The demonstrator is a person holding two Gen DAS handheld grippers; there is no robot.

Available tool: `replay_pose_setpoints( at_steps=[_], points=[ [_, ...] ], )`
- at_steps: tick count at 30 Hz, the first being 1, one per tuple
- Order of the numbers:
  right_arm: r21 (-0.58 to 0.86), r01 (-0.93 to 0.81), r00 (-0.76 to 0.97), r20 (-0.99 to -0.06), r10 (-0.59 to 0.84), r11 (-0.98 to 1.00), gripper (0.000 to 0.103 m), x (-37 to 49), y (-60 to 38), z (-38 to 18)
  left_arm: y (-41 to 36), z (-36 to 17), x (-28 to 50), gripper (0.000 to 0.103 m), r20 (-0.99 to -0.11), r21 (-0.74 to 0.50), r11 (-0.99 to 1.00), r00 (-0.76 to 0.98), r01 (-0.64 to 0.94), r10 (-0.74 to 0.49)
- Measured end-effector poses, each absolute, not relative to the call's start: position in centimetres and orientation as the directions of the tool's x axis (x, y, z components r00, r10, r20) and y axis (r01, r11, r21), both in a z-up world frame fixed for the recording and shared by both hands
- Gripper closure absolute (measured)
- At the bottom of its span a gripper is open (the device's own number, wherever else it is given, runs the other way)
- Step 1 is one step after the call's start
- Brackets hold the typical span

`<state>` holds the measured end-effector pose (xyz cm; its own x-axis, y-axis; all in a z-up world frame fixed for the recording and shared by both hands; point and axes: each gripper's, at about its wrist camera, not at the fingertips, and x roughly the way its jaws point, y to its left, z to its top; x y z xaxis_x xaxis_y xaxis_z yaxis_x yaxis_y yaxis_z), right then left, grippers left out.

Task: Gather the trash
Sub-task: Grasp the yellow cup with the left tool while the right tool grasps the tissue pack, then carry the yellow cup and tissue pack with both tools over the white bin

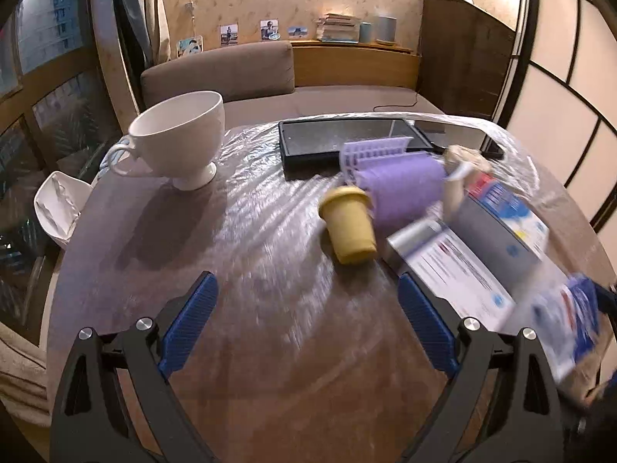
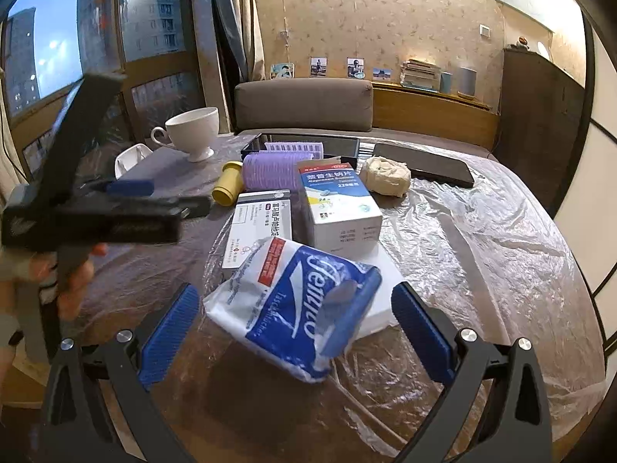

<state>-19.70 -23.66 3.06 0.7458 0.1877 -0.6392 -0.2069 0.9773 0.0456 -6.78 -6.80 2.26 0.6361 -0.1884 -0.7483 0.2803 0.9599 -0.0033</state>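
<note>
A round desk (image 2: 482, 270) fills both views, covered by a sheet of clear crinkled plastic (image 2: 462, 223). At its far edge lie a black tray (image 1: 347, 135) and a flat black slab (image 2: 424, 168); further left stands a white footed cup (image 1: 181, 139). The trash sits bunched on the plastic in the middle: a blue and white medicine box (image 2: 339, 200) standing upright, a flatter white box (image 2: 258, 227) lying just beside it, a purple roller (image 2: 270, 171) behind them with a yellow cap (image 2: 227, 187) at its left end, and a crumpled wad of paper (image 2: 387, 175) to the right. Nearest the right tongs (image 2: 295, 320) lies a blue and white tissue pack (image 2: 304, 308), between the blue pads but touched by neither; these tongs stand wide apart. The left tongs (image 1: 308, 305), held in a hand (image 2: 73, 277), are also wide apart, with only bare desk between them.
</note>
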Motion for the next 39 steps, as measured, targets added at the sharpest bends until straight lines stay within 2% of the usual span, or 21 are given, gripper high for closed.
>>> replay_pose_setpoints(
  at_steps=[5,10,11,16,18,19,20,21,24,29,39],
  points=[
    [0.014,-0.212,0.75,-0.639,0.172,0.977,0.006,-19.5,-23.1,2.6,-7.2,1.9,-4.5,0.01,-0.764,-0.053,0.952,0.601,0.302,-0.233],
    [0.003,-0.213,0.751,-0.639,0.166,0.977,0.011,-19.4,-22.8,2.4,-8.1,1.7,-3.6,0.031,-0.789,-0.049,0.944,0.567,0.326,-0.237],
    [0.002,-0.212,0.752,-0.639,0.164,0.977,0.012,-19.4,-22.8,2.4,-8.2,1.6,-3.4,0.039,-0.795,-0.057,0.943,0.557,0.329,-0.243],
    [-0.008,-0.207,0.758,-0.633,0.156,0.978,0.013,-19.4,-22.7,2.2,-8.7,1.5,-2.7,0.062,-0.798,-0.051,0.938,0.551,0.342,-0.244],
    [-0.016,-0.205,0.762,-0.63,0.149,0.979,0.019,-19.3,-22.7,2.2,-8.9,1.5,-2.7,0.064,-0.798,-0.049,0.937,0.551,0.345,-0.244],
    [-0.022,-0.205,0.764,-0.628,0.147,0.978,0.021,-19.3,-22.7,2.2,-9.0,1.5,-2.6,0.07,-0.797,-0.044,0.936,0.552,0.349,-0.243],
    [-0.023,-0.206,0.766,-0.626,0.147,0.978,0.024,-19.3,-22.7,2.3,-9.2,1.5,-2.7,0.072,-0.797,-0.038,0.935,0.553,0.353,-0.241],
    [-0.022,-0.206,0.767,-0.624,0.148,0.978,0.028,-19.3,-22.8,2.3,-9.3,1.5,-2.8,0.072,-0.796,-0.027,0.935,0.559,0.354,-0.234],
    [-0.004,-0.208,0.768,-0.621,0.161,0.978,0.03,-19.4,-23.2,2.4,-9.4,1.5,-3.0,0.072,-0.794,-0.024,0.933,0.56,0.359,-0.236],
    [0.03,-0.214,0.766,-0.615,0.187,0.976,0.031,-19.6,-23.8,2.6,-9.2,1.7,-3.6,0.072,-0.783,-0.001,0.938,0.583,0.346,-0.215],
    [0.081,-0.222,0.759,-0.611,0.225,0.972,0.031,-20.2,-24.8,3.5,-7.5,1.9,-5.5,0.072,-0.776,-0.046,0.941,0.581,0.336,-0.246]
  ],
)
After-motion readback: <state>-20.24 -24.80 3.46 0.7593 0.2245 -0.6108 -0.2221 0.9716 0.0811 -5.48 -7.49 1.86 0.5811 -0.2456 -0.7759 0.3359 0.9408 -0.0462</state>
